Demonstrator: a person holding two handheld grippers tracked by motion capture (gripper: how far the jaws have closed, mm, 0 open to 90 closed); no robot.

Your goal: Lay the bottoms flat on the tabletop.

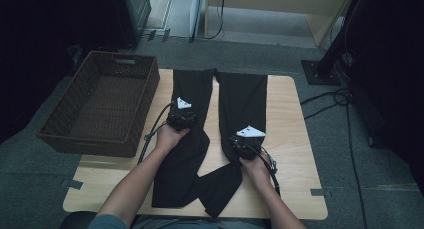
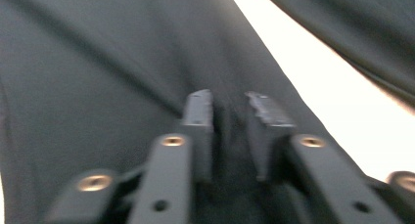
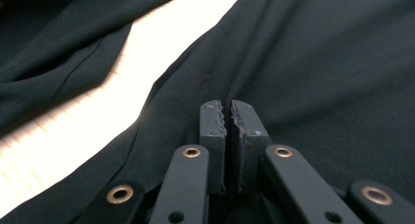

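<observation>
Two grippers down on one pair of black trousers (image 1: 220,134), spread flat across the wooden table (image 1: 292,139).

Left gripper (image 2: 229,117) narrowly parted over a fabric ridge on the left leg; right gripper (image 3: 228,120) nearly closed, pinching the right leg's cloth. One wicker basket (image 1: 102,104), far left.

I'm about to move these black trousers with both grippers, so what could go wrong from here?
1. The right gripper has its jaws nearly together on a thin fold of the black trousers; so little cloth may slip out when lifted.
2. The left gripper shows a gap between its jaws over the other leg, so its hold looks unsure and the lift could be lopsided.
3. The waist end hangs at the table's near edge and could drag the trousers off.
</observation>
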